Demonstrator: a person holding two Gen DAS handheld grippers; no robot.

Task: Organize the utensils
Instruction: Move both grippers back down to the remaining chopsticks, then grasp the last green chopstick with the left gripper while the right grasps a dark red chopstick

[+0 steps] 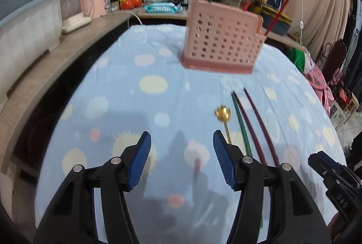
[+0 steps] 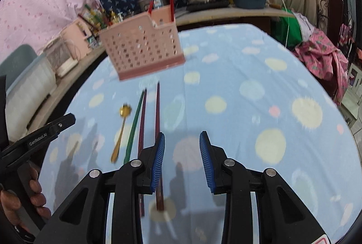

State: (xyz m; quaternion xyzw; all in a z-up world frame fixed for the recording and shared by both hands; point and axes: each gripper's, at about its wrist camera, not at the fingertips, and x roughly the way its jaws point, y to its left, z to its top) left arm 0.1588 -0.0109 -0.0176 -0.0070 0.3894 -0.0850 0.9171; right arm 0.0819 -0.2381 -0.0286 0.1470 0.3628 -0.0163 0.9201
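Blue spotted cloth [image 1: 158, 76] covers the table, with a shelf of appliances along its left side. From left to right on the cloth lie a gold spoon [image 2: 120, 133], a green chopstick [image 2: 133, 128] and two maroon chopsticks [image 2: 149, 121], long axes running from the near edge toward the pink basket [image 1: 222, 38], spoon bowl at the far end. Red sticks stand upright in the basket. Left gripper [image 1: 181, 153] and right gripper [image 2: 182, 151] both hover spread apart, holding nothing.
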